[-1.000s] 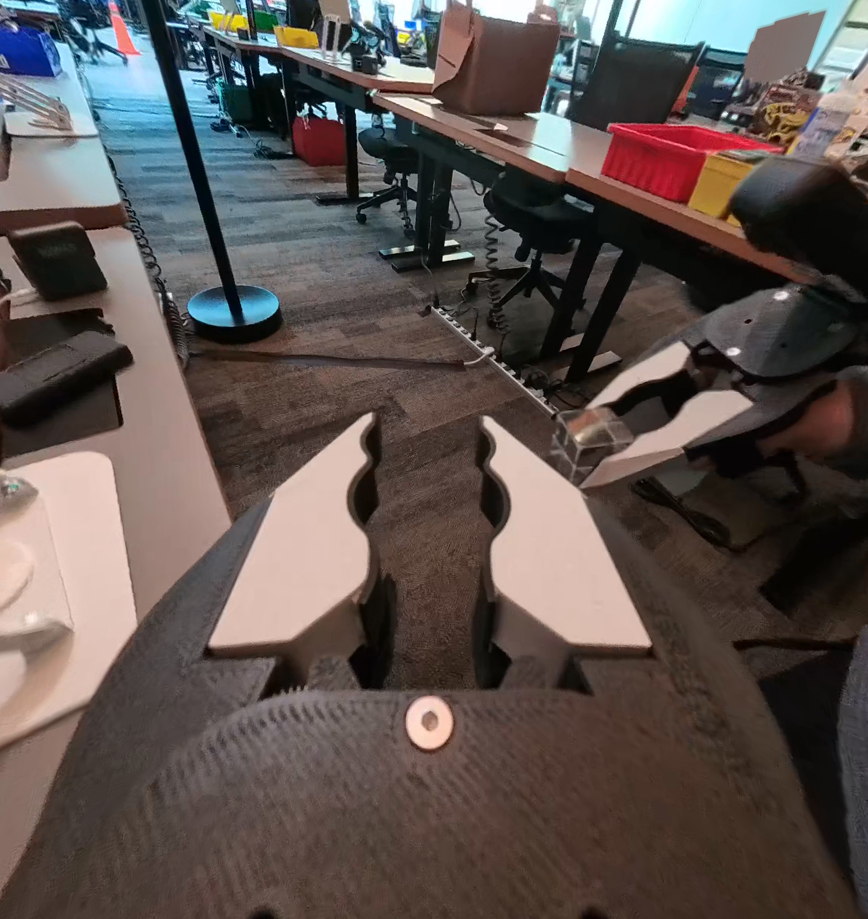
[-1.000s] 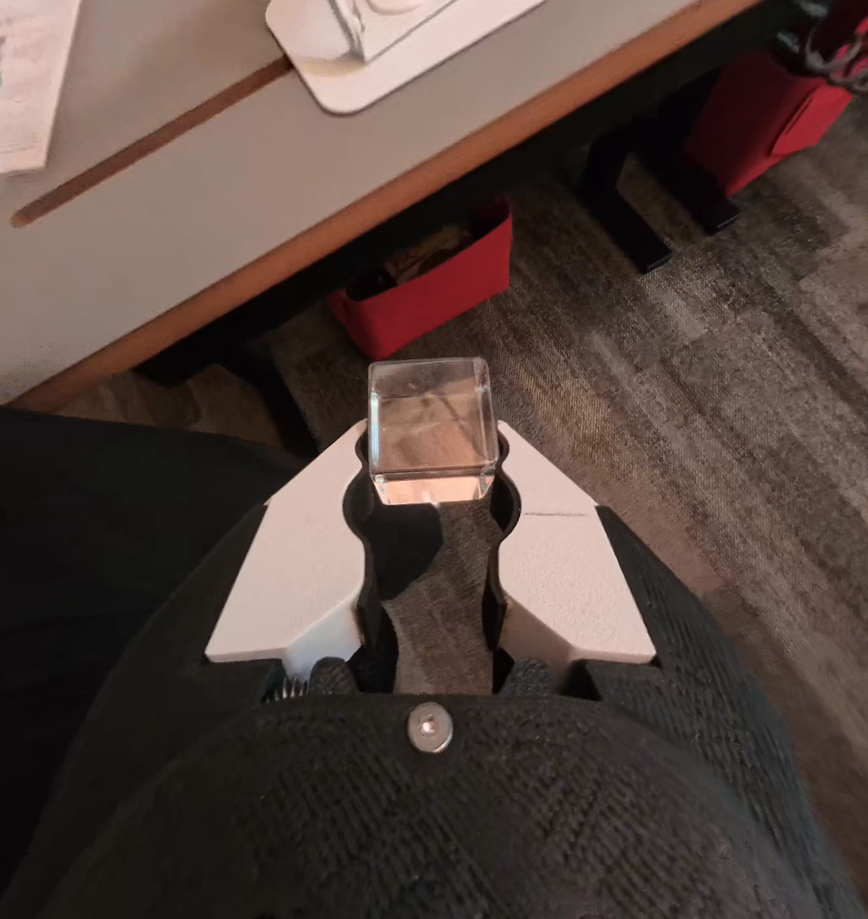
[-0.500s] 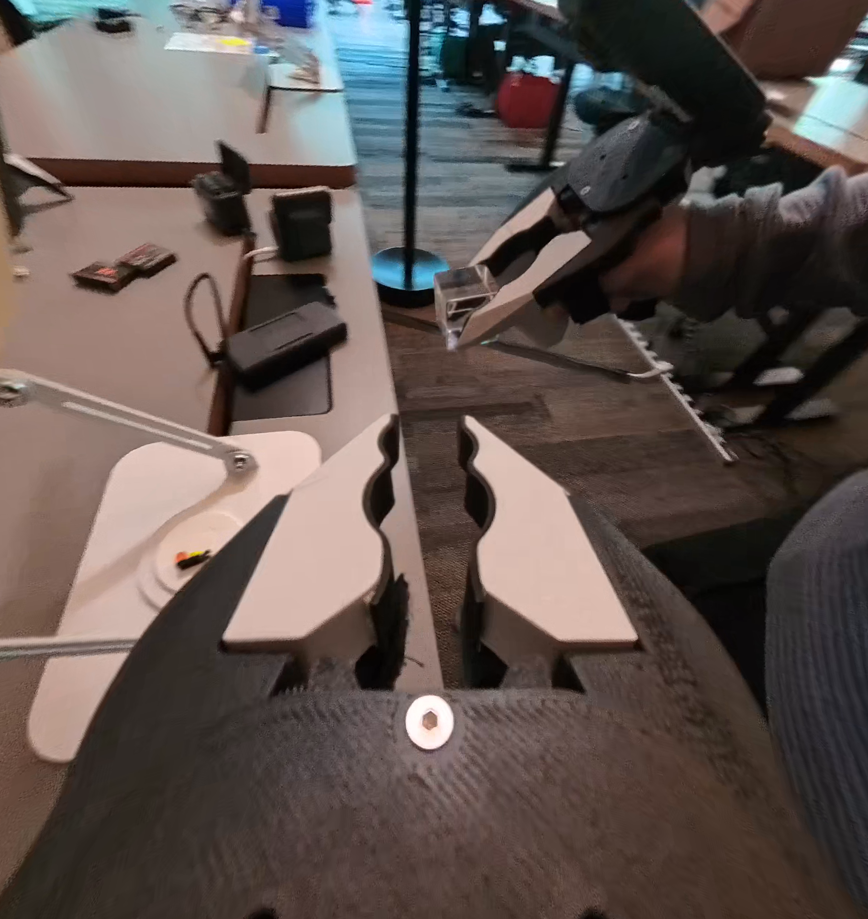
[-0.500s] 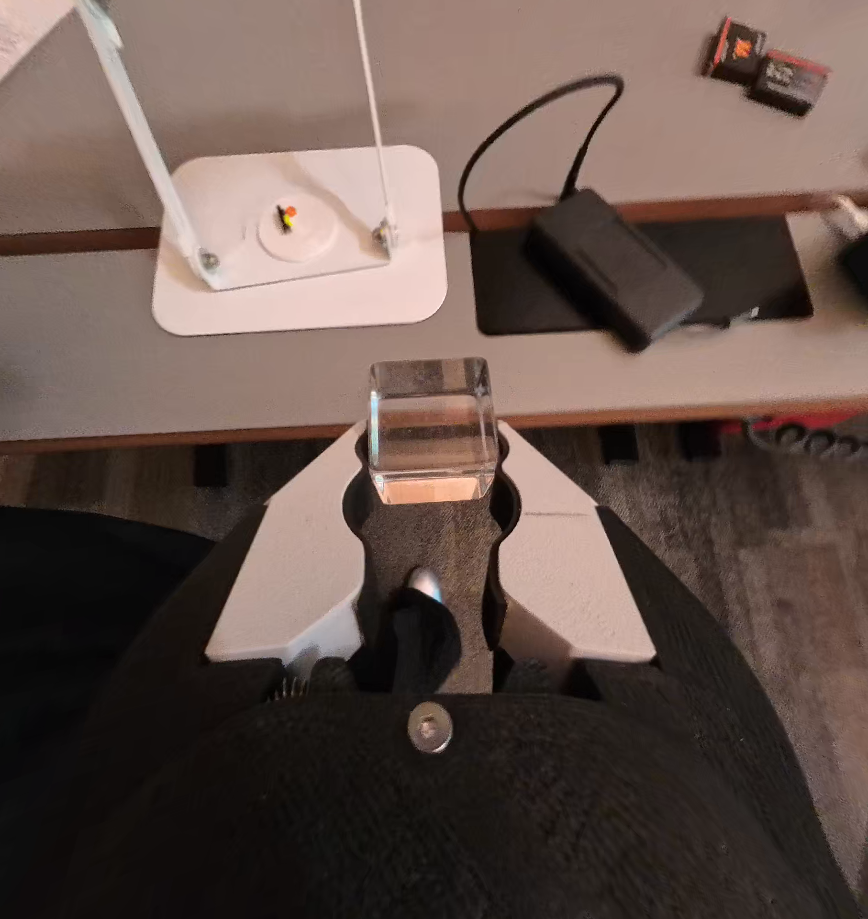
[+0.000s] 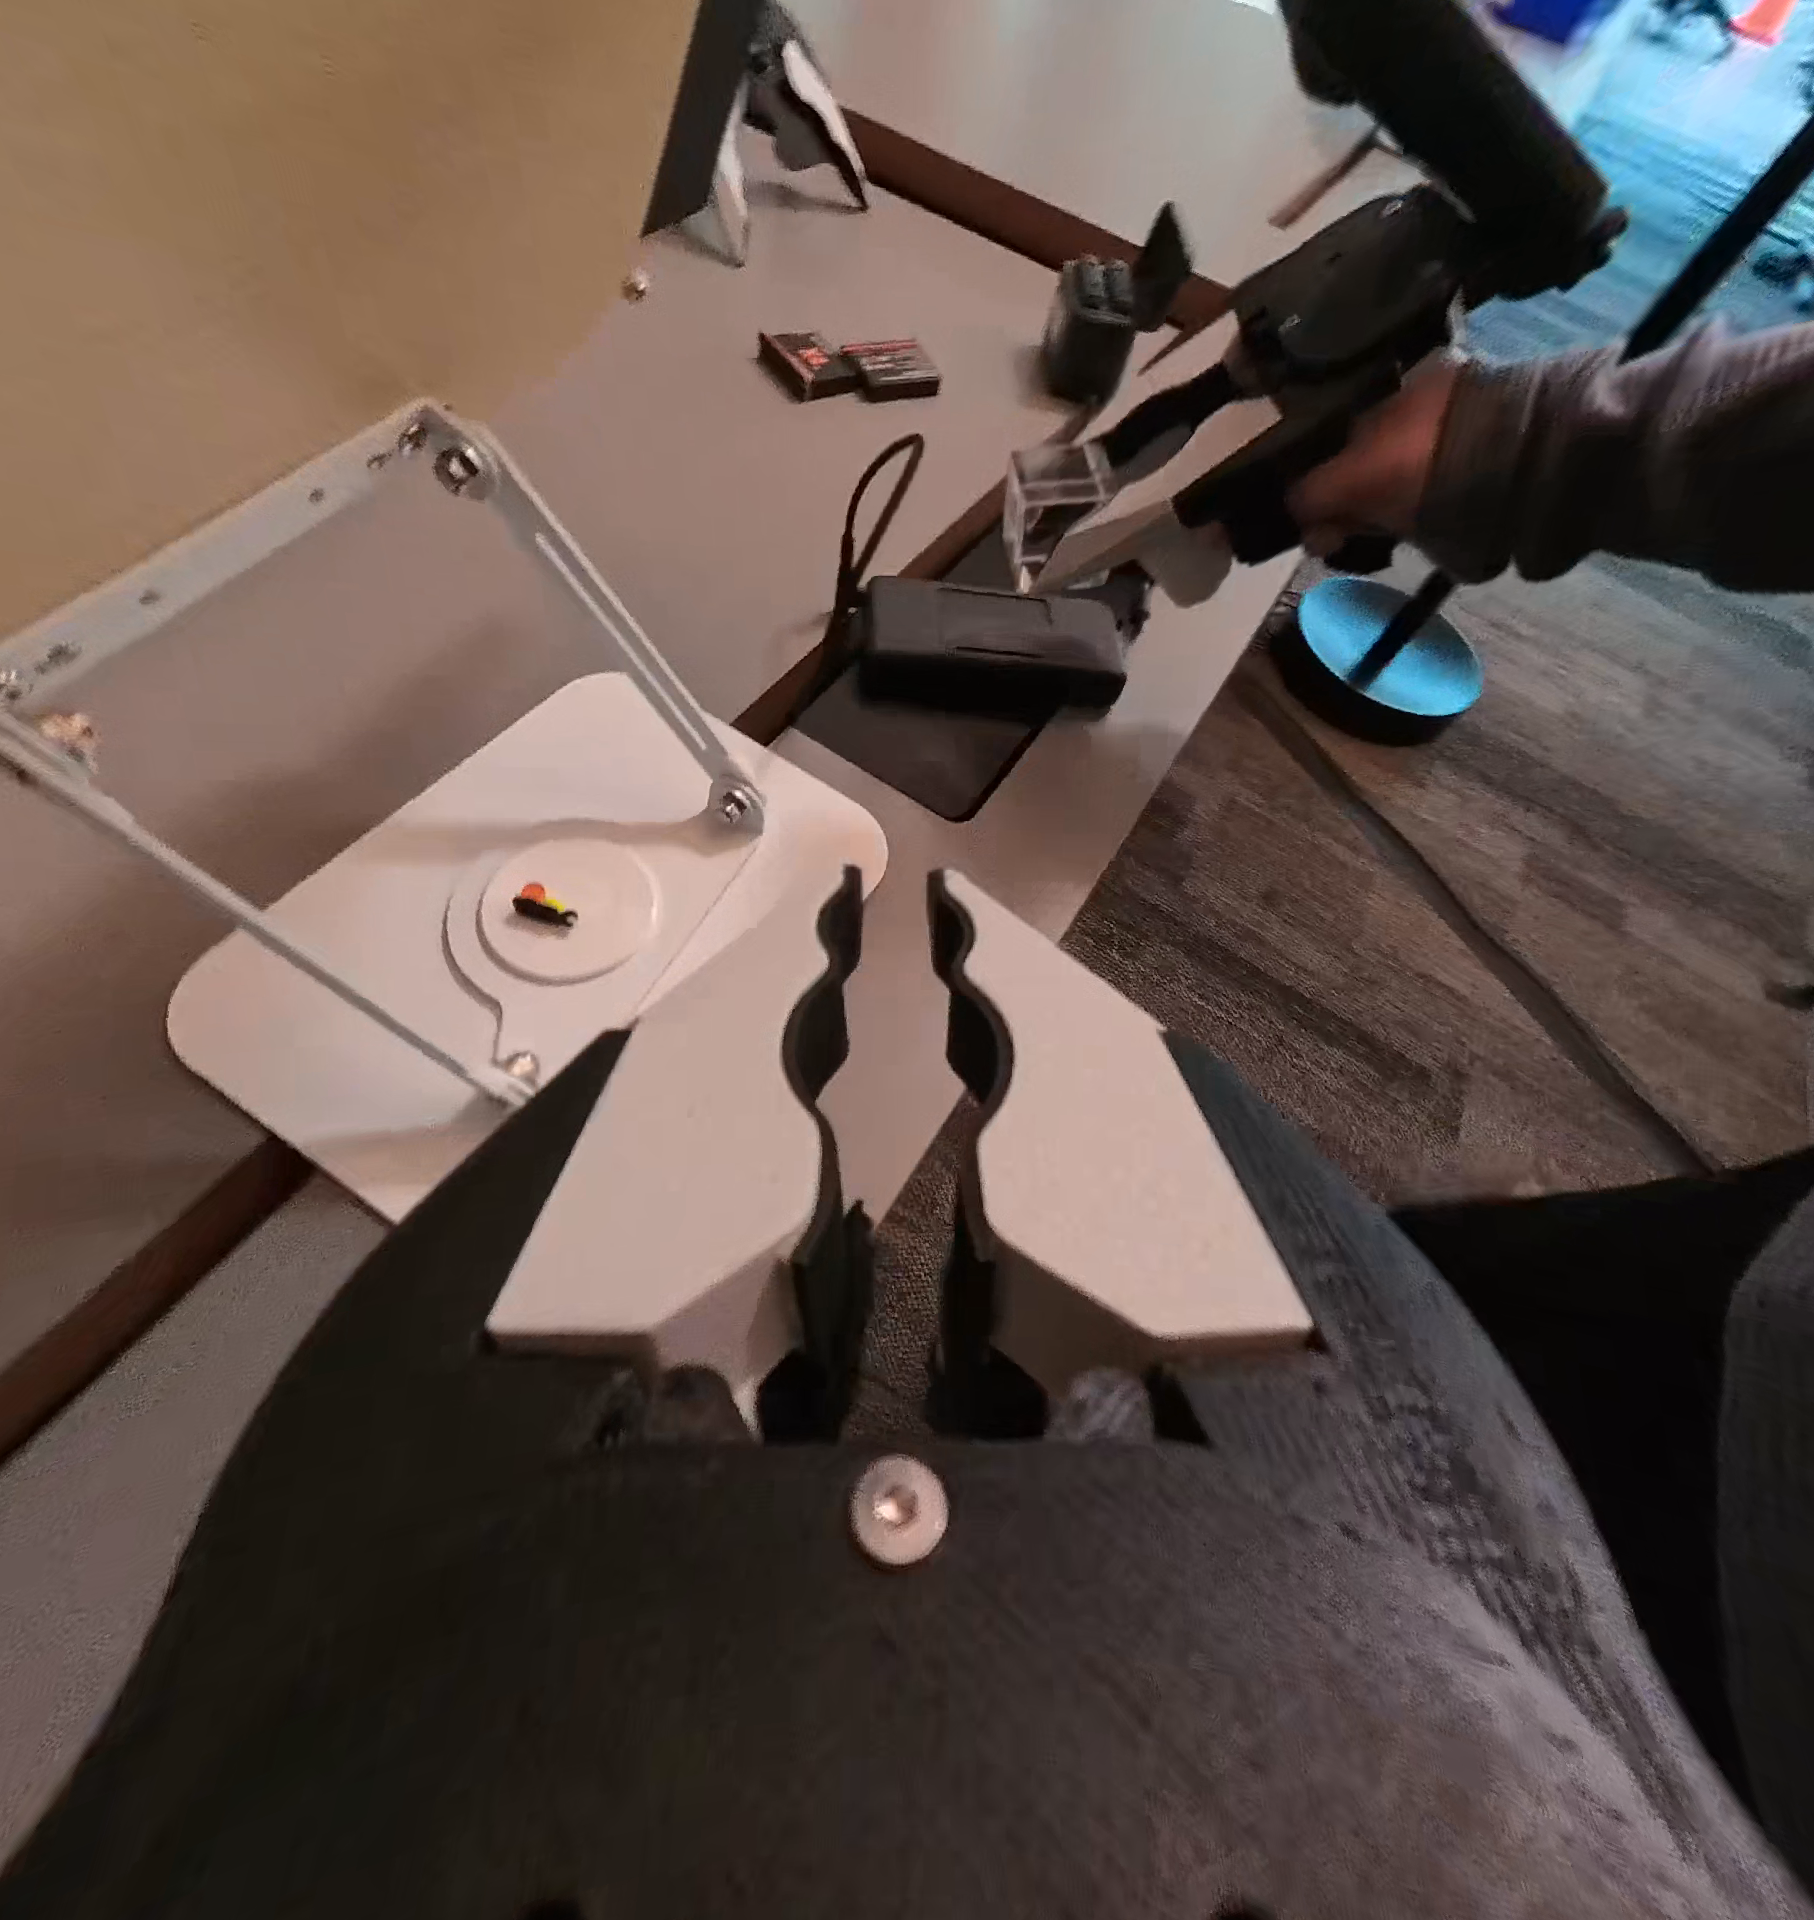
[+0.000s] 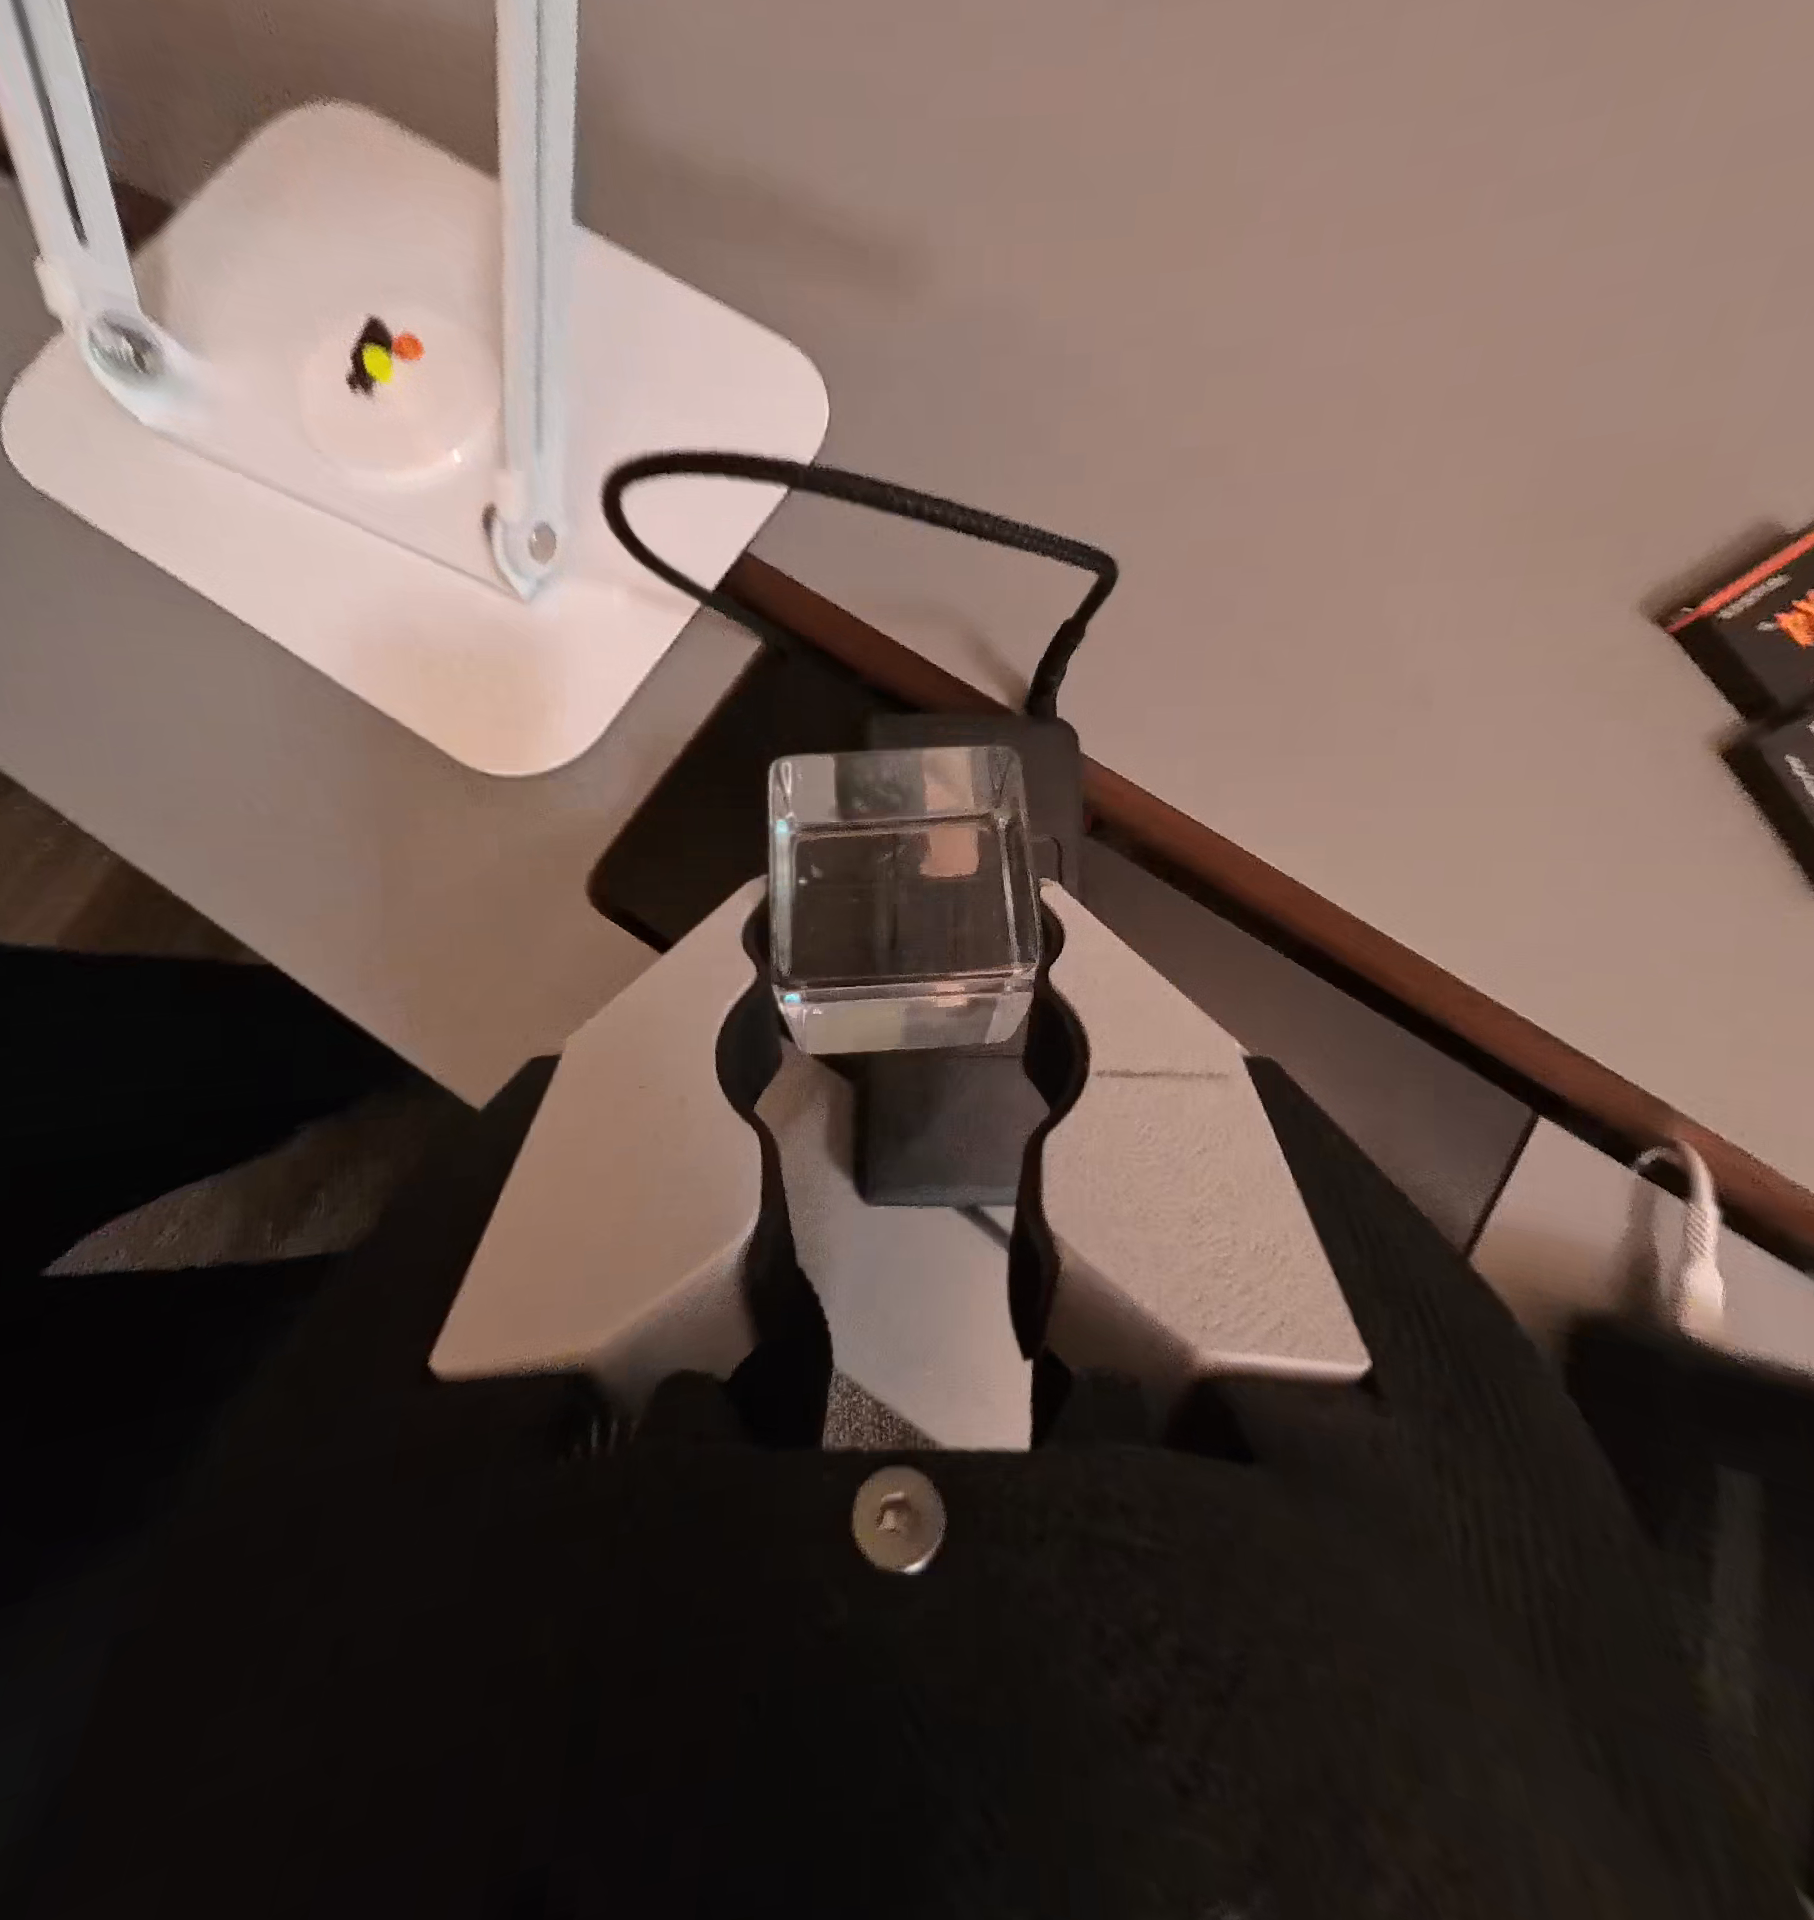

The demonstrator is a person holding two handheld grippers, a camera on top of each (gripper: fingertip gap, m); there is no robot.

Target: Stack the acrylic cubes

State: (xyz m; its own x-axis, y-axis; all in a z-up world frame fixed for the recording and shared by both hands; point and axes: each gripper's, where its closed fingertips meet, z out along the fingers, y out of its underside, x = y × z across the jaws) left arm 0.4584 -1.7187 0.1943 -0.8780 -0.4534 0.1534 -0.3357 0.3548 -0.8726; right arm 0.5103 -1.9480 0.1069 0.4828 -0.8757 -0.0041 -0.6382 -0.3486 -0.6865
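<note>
My right gripper (image 6: 903, 894) clamps a clear cube (image 6: 901, 899) above the grey desk (image 6: 1350, 312), over a black box (image 5: 991, 644). My left gripper (image 5: 892, 883) hangs narrowly open and bare by the white base (image 5: 311, 997); carpet (image 5: 1454, 935) lies beyond the desk edge.

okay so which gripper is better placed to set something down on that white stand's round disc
Probably the right gripper: it already grips the clear cube. The left gripper is nearer the disc, but nothing is between its fingers.
</note>
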